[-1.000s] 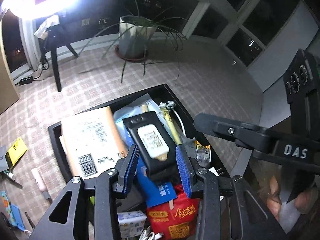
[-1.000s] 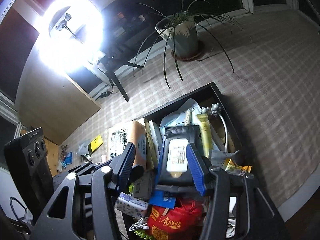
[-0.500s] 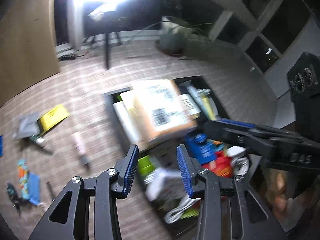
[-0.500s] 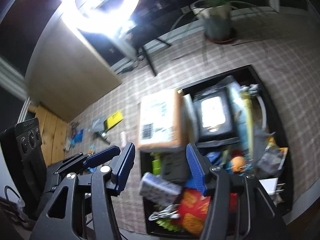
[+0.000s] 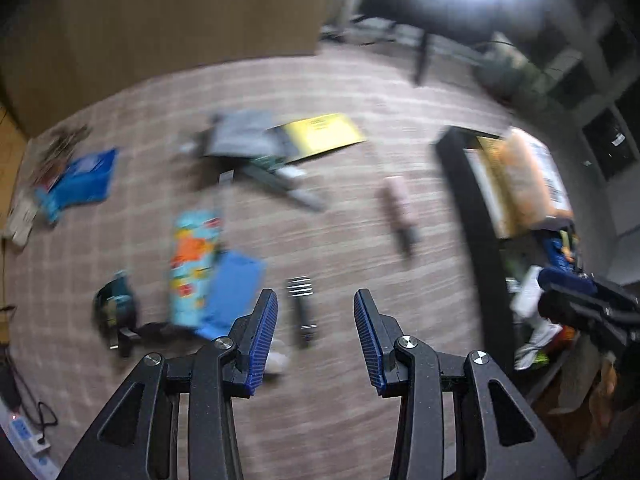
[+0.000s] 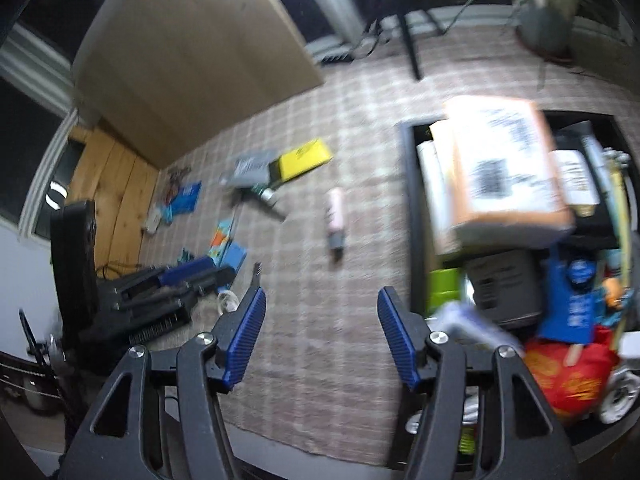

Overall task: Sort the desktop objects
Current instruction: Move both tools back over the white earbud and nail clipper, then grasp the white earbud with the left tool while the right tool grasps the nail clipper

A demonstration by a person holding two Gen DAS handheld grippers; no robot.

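Both views are motion-blurred. My left gripper (image 5: 316,336) is open and empty above the checked cloth, over a small dark tool with a ribbed head (image 5: 302,312). Loose items lie ahead: a colourful packet (image 5: 192,264), a blue card (image 5: 232,292), a pink tube (image 5: 398,208), a yellow box (image 5: 320,136). My right gripper (image 6: 322,340) is open and empty over the cloth, left of the black tray (image 6: 412,216) crammed with items, an orange parcel (image 6: 504,168) on top. The left gripper also shows in the right wrist view (image 6: 188,272).
A blue pouch (image 5: 80,180) and a black clip-like object (image 5: 114,308) lie at the far left. A wooden board (image 6: 192,52) stands behind the cloth. A potted plant (image 6: 544,16) and a stand leg (image 6: 410,48) are at the back.
Both grippers have swung left, away from the tray and out over the loose items on the cloth. Both stay open and empty.
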